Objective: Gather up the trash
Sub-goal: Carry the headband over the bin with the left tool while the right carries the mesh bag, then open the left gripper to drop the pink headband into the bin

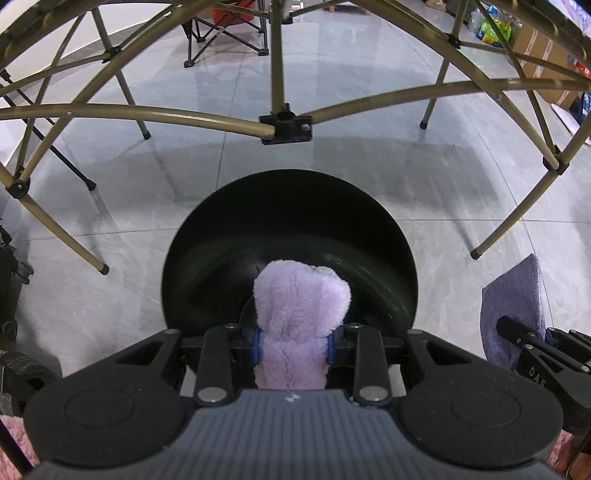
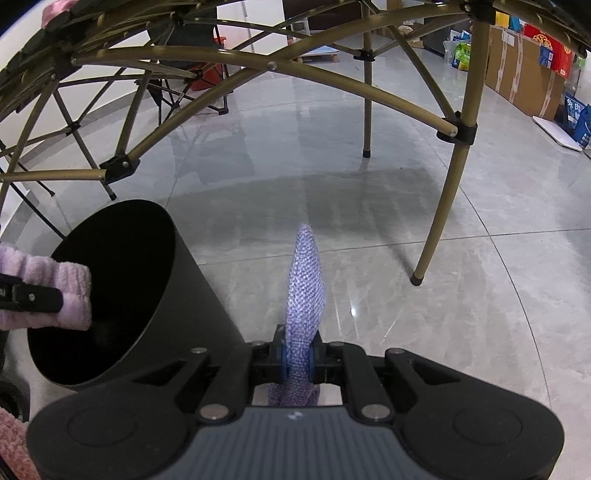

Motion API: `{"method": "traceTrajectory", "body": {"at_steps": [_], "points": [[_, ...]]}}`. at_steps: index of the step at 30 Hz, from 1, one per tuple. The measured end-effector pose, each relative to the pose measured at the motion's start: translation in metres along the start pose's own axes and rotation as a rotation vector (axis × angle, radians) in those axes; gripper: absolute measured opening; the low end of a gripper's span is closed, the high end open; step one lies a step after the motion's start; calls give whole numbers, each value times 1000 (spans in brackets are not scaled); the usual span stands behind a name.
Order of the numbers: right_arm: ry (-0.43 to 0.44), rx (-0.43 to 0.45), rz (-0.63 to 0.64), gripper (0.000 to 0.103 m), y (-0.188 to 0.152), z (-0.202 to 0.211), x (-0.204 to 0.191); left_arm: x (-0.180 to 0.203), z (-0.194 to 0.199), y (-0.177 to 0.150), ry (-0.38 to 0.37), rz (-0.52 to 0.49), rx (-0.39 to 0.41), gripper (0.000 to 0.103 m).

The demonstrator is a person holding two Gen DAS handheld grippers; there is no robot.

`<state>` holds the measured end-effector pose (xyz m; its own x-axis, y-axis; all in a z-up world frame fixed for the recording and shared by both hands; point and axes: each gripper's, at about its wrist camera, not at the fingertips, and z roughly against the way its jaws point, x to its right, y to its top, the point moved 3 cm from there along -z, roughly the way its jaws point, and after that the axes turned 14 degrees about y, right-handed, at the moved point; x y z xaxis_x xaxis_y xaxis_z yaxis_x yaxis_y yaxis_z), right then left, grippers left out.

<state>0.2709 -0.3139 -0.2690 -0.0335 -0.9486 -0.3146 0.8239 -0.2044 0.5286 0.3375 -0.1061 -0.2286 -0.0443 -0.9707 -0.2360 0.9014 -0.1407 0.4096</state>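
Note:
A black round bin [image 1: 288, 236] stands on the grey tiled floor, its mouth dark. My left gripper [image 1: 294, 343] is shut on a fluffy lilac cloth [image 1: 299, 310] and hangs right over the bin's mouth. In the right wrist view that bin [image 2: 122, 280] stands at the lower left, with the lilac cloth [image 2: 55, 295] over its near rim. My right gripper [image 2: 297, 360] is shut on a blue-purple knit cloth [image 2: 306, 288], held above bare floor to the right of the bin. The same knit cloth [image 1: 513, 310] shows at the right edge of the left wrist view.
Gold folding-table legs and braces [image 1: 284, 127] arch over the bin and both grippers, with feet on the floor [image 2: 416, 280] close by. Folding chairs [image 1: 225, 33] stand farther back. Cardboard boxes and bags [image 2: 524, 70] line the far right. A pink fluffy thing [image 2: 14, 443] lies at the lower left.

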Motion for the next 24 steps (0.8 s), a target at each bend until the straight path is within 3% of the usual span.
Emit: {"method": "traceTrajectory", "body": {"at_steps": [13,19,21,22,24], "points": [[-23,-6,2,10,-1,-1,6,17,-10,0,16,-20,-37,32],[-23,-5,3,10,-1,-2,6,15,-11,1,45,-11,-33,66],[-23,-4,4,10,-1,-2,6,15,-9,1,51,-11,-26,97],[-23,-4,4,10,-1,-2,6,15,-9,1,62,-6,-21,103],[-24,-4,4,10,0,-2,6,13,-8,2,79,3,-14,103]]}}
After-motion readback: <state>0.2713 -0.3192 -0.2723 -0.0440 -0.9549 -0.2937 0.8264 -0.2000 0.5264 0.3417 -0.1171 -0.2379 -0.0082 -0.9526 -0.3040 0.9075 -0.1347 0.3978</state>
